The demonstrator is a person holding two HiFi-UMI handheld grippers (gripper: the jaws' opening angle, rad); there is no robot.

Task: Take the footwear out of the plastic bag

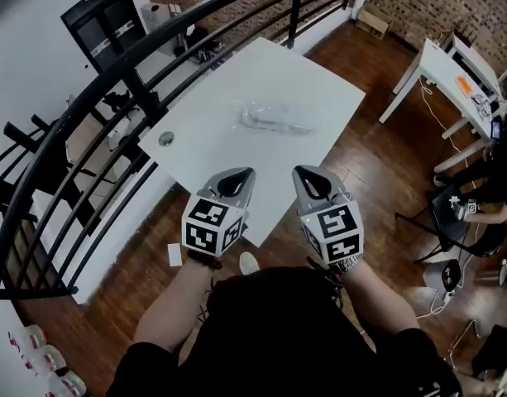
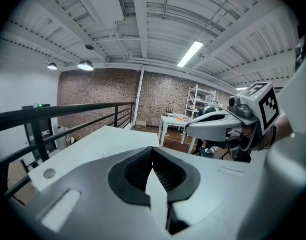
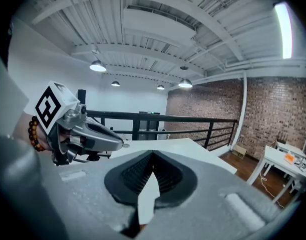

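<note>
Left fingers [image 2: 135,170]: closed. We saw the dark ribbed pads meet at the tips, with nothing gripped between them.
Right fingers [image 3: 167,176]: closed as well, tips together, holding nothing.
Left gripper [image 1: 247,174]: it hung in the air before the near corner of the tabletop. It pointed toward 12 o'clock and tilted a little downward, with its marker cube facing us.
Right gripper [image 1: 302,172]: it was just beside the left one, at its 3 o'clock. The two did not touch and pointed the same way.
Wrists: we wore a beaded bracelet [image 3: 34,133] on the left and a metal watch band [image 1: 346,264] on the right, with black sleeves behind.
Plastic bag [image 1: 276,117]: it lay flat near the middle of the tabletop, at 12 o'clock from the grippers and well apart from both. It was clear and crinkled, and what lay inside was too faint for us to tell.
Tabletop [image 1: 236,73]: white and set corner-on to us. A small round fitting [image 1: 165,138] sat near its edge, at 10 o'clock from the left gripper.
Railing [image 1: 112,77]: black and curved, it ran along the tabletop's far side from 8 o'clock round to 12.
Floor [image 1: 377,164]: dark wood planks showed at 3 o'clock.
Second table [image 1: 431,64]: white, at 2 o'clock and well apart, near a brick wall [image 1: 451,2].
</note>
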